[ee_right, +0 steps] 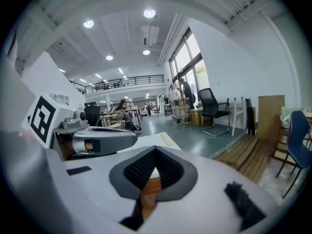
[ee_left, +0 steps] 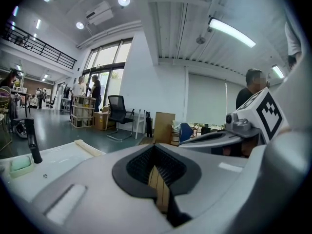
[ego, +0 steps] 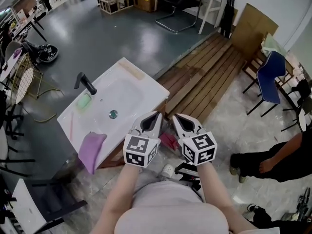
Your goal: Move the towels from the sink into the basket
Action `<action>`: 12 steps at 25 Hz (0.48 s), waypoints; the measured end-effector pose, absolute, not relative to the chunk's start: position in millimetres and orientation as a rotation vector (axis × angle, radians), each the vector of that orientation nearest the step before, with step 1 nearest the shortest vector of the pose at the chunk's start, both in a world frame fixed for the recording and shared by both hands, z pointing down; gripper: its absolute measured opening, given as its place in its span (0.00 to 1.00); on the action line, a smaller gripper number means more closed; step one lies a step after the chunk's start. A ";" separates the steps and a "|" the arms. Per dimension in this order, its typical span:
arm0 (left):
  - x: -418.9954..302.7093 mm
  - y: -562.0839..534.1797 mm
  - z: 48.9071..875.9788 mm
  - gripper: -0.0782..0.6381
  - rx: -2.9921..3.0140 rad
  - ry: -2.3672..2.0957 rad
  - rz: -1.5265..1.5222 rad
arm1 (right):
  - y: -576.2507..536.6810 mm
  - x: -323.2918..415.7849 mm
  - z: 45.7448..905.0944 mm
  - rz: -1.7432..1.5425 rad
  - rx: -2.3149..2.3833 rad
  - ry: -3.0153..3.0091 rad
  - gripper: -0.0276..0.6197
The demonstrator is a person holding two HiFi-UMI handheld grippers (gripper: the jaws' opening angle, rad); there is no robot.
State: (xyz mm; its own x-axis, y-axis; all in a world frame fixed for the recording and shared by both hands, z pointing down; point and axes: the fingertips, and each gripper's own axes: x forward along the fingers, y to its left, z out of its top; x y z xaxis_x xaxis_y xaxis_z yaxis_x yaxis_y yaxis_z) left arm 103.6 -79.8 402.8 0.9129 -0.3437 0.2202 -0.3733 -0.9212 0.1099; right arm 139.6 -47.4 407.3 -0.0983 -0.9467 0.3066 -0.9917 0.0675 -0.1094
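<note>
Where the near corner of the sink drops away, I note one purple towel draped over the rim, upper end on the ledge, the rest hanging outside. Black faucet and a green block sit at the basin's far side. Left gripper and right gripper hover side by side just beside the sink's right edge. Both jaw pairs are pressed together, nothing between them. Something pink-red lies below them; I cannot tell what.

The head view looks steeply down on the sink; both gripper views face nearly level across it toward the office chair.
</note>
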 end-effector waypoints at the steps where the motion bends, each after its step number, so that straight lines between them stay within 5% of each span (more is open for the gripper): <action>1: 98.1 -82.9 401.0 0.12 2.926 -0.562 0.296 | -50.9 134.0 406.3 0.435 1.991 -2.184 0.07; 12: 32.6 -112.9 393.6 0.12 2.904 -0.685 0.296 | -86.0 70.1 401.4 0.427 1.897 -2.268 0.07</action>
State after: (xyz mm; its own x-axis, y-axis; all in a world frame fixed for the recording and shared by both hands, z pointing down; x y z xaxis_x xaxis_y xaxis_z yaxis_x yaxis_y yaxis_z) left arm 32.6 -112.9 393.6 0.8768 -0.4259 0.2232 -0.4542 -0.8860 0.0937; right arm 70.1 -86.0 401.4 -0.1863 -0.9366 0.2968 -0.9804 0.1575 -0.1184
